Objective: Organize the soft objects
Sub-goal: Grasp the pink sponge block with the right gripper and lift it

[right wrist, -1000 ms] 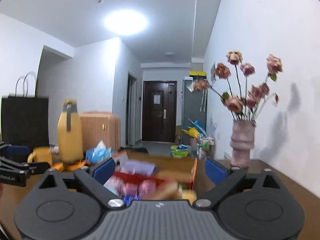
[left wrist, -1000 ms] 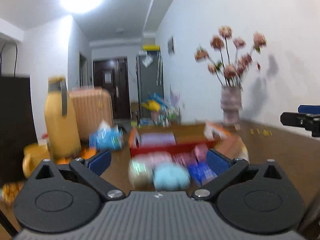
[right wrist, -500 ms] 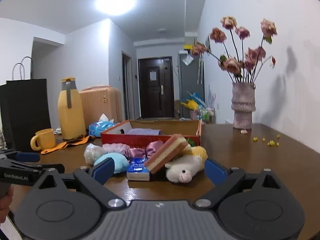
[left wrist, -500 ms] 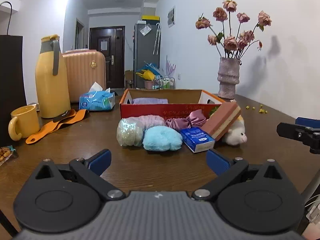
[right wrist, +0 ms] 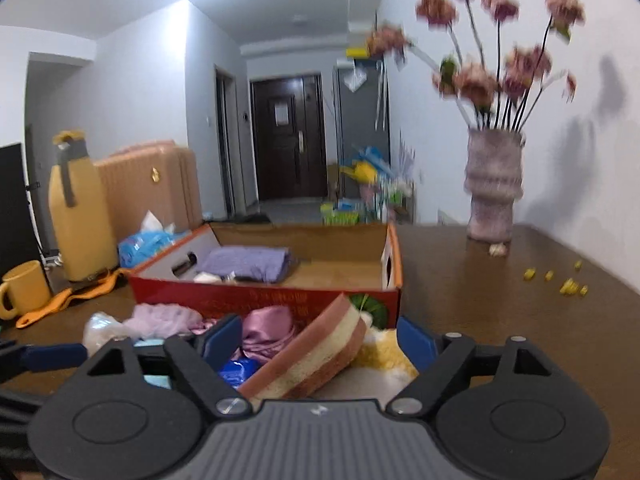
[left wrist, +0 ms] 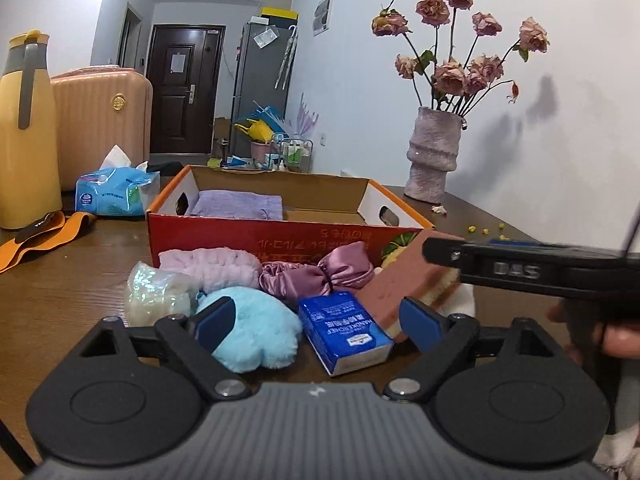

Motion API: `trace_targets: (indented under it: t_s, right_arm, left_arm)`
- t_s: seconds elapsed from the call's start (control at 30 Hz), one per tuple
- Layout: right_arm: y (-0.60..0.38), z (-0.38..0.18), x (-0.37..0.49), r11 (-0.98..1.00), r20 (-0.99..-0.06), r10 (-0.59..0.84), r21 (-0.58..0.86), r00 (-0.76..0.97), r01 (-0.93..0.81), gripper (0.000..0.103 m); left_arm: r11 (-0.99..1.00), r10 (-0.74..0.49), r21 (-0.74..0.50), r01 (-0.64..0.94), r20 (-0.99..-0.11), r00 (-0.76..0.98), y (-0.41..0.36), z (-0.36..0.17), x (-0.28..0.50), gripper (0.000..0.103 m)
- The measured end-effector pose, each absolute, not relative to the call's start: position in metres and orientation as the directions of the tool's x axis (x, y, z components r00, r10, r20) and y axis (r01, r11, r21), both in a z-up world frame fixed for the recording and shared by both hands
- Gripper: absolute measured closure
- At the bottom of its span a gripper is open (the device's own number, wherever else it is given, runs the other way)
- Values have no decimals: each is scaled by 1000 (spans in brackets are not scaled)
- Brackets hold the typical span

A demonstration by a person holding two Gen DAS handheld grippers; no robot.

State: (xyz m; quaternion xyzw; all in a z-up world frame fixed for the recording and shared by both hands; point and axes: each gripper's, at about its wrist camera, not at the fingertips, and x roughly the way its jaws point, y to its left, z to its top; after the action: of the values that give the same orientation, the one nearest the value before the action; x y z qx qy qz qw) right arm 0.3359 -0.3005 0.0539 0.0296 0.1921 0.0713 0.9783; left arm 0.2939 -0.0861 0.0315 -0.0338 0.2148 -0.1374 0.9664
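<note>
A pile lies before the red cardboard box (left wrist: 256, 240): a light blue plush (left wrist: 260, 332), a blue tissue pack (left wrist: 344, 332), a satin bow (left wrist: 320, 276), a fluffy pink band (left wrist: 212, 268) and a clear bag (left wrist: 156, 296). My left gripper (left wrist: 318, 322) is closing, with the plush and tissue pack between its jaws, unpressed. My right gripper (right wrist: 320, 338) is closing around a pink-and-cream sponge slab (right wrist: 320, 352) without gripping it. The slab leans on a yellow-white plush toy (right wrist: 384, 352). A folded purple cloth (right wrist: 248, 262) lies in the box.
A yellow jug (left wrist: 24, 136), a tissue bag (left wrist: 112, 192) and an orange strap (left wrist: 40, 232) are at the left, with a yellow mug (right wrist: 20, 292). A vase of dried roses (left wrist: 432, 160) stands at the back right. Yellow crumbs (right wrist: 560, 280) dot the brown table.
Both grippers have moved forward and down to the pile. Their jaws have narrowed, the right one more. The right gripper now reaches over the sponge slab in the left wrist view.
</note>
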Motion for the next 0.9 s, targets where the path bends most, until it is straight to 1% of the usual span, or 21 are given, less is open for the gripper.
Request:
trace_targets:
  t_s: [0.03,0.07,0.1,0.17,0.23,0.3,0.37,0.47,0.57,0.63,0.67,0.73,0.83,0.9]
  right_arm:
    - [-302,51,342,985,-384,164,109,909,-131,57]
    - [-305,48,347,981,-399,179,141,899,-133,61]
    - [-309,45,350,977,-409,183,177,894,-120,62]
    - [-315,44,345,963,-399,223,231,889,-138,64]
    - [-322,48,324,952,-357,237,269,904,-143,65]
    - [-326,53,295,945,-311,249,286,917,-159,65]
    - [-330,52,267,931,-294,270,321,917,-172,65]
    - [-325,31,231,921,-345,295,352,891,-168,64]
    - [-320,9,207,928,-393,290,338,872,-156,61]
    - [-319,2,192,937,-418,295,302,859,-175,54]
    - [-320,0,185,938,-412,296,296,862,-181,49]
    - [-323,1,178,933,-406,304,308,862,-185,49]
    - [-331,3,183,916,-393,316,364,864,-170,49]
    - [-334,4,191,902,-383,328,399,864,-166,49]
  left_arm:
    - [960,-280,-122,252,-406,870,-86,31,294,12]
    - [960,-281,-119,255,-409,868,-86,30,294,12]
    - [959,-283,-117,258,-413,865,-86,30,293,12]
    - [957,-289,-113,266,-414,863,-86,30,289,12]
    - [955,-295,-108,275,-410,863,-86,32,281,12]
    - [949,-314,-121,290,-416,854,-85,33,270,12]
    - [934,-358,-161,319,-436,826,-82,30,257,12]
    - [915,-403,-213,342,-476,782,-81,20,239,12]
    - [918,-397,-211,337,-514,760,-82,8,224,14]
    - [916,-401,-217,338,-531,747,-79,5,215,15]
    - [915,-404,-221,339,-534,743,-77,4,212,15]
    - [914,-406,-231,333,-535,741,-74,3,209,15]
    - [913,-408,-257,318,-520,750,-76,5,216,16]
    - [899,-435,-291,327,-502,748,-80,10,225,21]
